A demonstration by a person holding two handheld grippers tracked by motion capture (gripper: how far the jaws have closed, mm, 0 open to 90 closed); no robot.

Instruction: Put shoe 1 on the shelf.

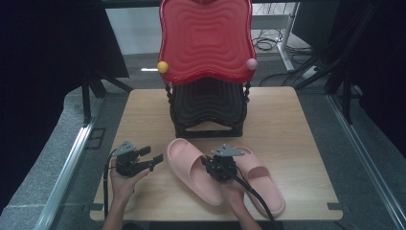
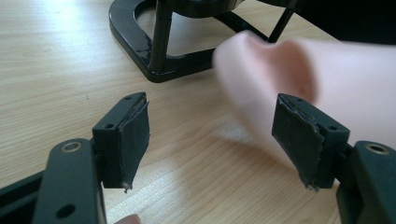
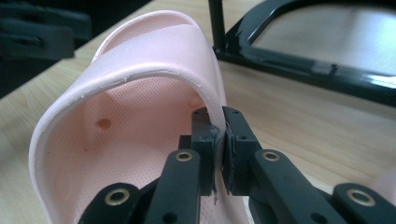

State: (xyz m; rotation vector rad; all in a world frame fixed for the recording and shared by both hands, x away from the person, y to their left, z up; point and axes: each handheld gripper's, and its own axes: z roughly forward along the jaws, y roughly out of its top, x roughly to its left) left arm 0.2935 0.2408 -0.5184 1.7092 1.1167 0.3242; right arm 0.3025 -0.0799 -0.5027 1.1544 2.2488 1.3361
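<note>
Two pink slippers lie on the wooden table: the left slipper in front of the rack, the right slipper beside it. My right gripper is shut on the strap edge of the left slipper. My left gripper stands open just left of that slipper's toe, with nothing between its pads.
A black shoe rack with a red wavy top shelf stands at the back middle of the table. Bare wood lies left and right of it. Dark floor and cables surround the table.
</note>
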